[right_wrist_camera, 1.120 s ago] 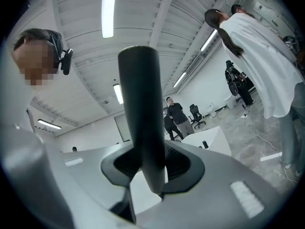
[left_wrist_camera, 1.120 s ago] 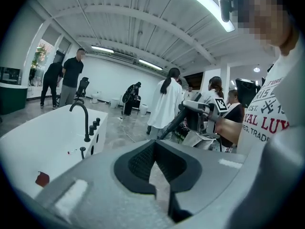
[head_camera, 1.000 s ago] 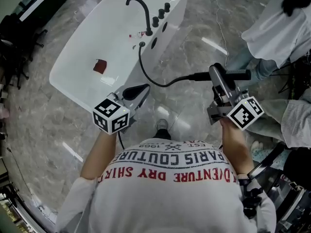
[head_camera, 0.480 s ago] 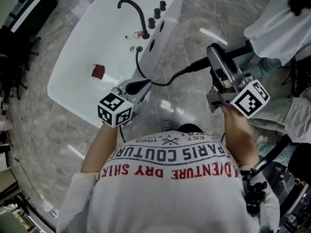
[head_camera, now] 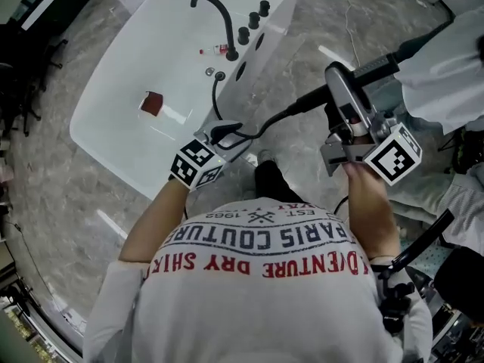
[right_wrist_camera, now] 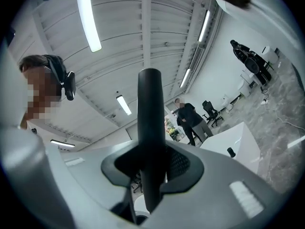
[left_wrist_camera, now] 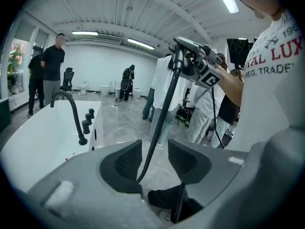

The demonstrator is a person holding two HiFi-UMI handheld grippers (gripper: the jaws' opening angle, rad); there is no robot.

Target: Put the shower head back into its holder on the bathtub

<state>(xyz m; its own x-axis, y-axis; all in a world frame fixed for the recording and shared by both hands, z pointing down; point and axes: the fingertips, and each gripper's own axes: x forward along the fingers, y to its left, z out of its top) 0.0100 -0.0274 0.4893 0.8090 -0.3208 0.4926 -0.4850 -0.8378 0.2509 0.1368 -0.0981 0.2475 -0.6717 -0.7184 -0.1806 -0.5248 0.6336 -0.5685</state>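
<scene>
Inspection, head view: I am finding the shower head [head_camera: 378,66] out of its seat and well apart from the bathtub [head_camera: 128,89], out over the grey floor [head_camera: 302,44] on the bathtub's knob side. The right gripper [head_camera: 338,82] is clamping its black handle, and in the right gripper view that handle [right_wrist_camera: 150,128] is standing upright between the pads [right_wrist_camera: 183,163], which are pressing on it from both sides.

The black hose [head_camera: 214,100] is coming up from the bathtub's deck, beside a small round fitting [head_camera: 209,72]. It is dropping down the bathtub's outer wall and then curving away from the bathtub to the handle.

I am holding the left gripper [head_camera: 229,136] just beside the bathtub's outer wall, at the low bend of the hose. Its jaws have just been opening and are standing wide. In the left gripper view the hose [left_wrist_camera: 162,113] is running up between the two pads, close against one pad [left_wrist_camera: 125,162], and neither pad is squeezing it.

On the bathtub's deck the black curved faucet [head_camera: 224,17] is arching over the basin, with three black knobs [head_camera: 253,21] in a row beside it. A small dark red object [head_camera: 153,103] is lying inside the bathtub.
</scene>
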